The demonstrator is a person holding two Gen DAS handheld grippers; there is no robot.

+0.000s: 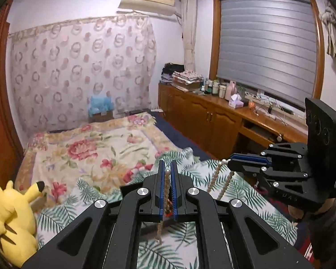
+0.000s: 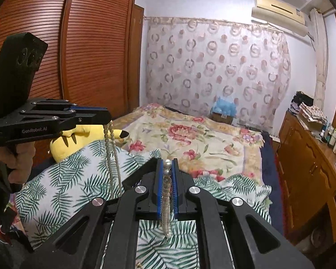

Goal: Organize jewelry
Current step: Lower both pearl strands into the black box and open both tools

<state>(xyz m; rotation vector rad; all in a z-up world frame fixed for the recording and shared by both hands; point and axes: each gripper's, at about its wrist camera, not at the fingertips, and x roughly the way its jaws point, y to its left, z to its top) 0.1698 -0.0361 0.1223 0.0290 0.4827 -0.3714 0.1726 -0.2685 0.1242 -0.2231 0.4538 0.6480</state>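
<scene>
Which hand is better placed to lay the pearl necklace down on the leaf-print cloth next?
Neither clearly: the left gripper and the right gripper are both shut on the pearl necklace, raised over the leaf-print cloth. Probably lower both together.

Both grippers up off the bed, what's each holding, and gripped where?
Both are shut on the pearl necklace. The left gripper pinches one stretch of the strand, the right gripper another, beads showing between its pads. Loose lengths hang below each. Whether either grip is near the clasp cannot be told.
</scene>
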